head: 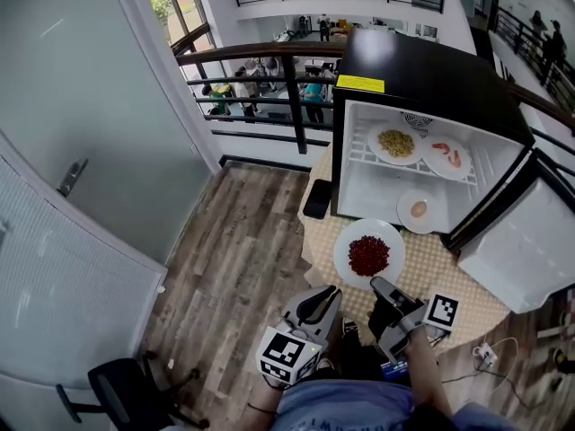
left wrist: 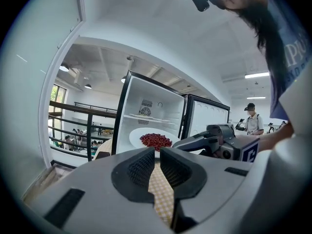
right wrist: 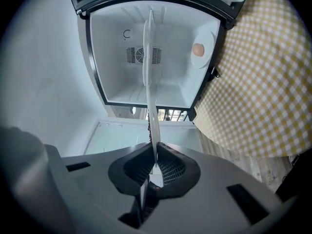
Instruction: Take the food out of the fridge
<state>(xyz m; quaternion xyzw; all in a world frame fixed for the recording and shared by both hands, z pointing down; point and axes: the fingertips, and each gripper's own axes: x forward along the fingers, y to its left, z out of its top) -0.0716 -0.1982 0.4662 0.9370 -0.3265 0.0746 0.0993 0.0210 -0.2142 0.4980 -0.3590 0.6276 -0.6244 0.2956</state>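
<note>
A black mini fridge (head: 431, 88) stands open on a round table with a yellow checked cloth (head: 431, 268). Its wire shelf carries a plate of noodles (head: 395, 142) and a plate of shrimp (head: 446, 157). On its floor sits a small plate with an egg (head: 418, 210). My right gripper (head: 382, 287) is shut on the near rim of a white plate of red beans (head: 368, 253), just in front of the fridge. The right gripper view shows that plate edge-on (right wrist: 151, 96) between the pads. My left gripper (head: 325, 296) is beside it to the left, shut and holding nothing (left wrist: 154, 167).
The white-lined fridge door (head: 521, 241) hangs open to the right. A black phone-like slab (head: 317, 198) lies on the cloth left of the fridge. A dark railing (head: 269, 70) runs behind the table. A black chair (head: 126, 393) stands on the wood floor at lower left.
</note>
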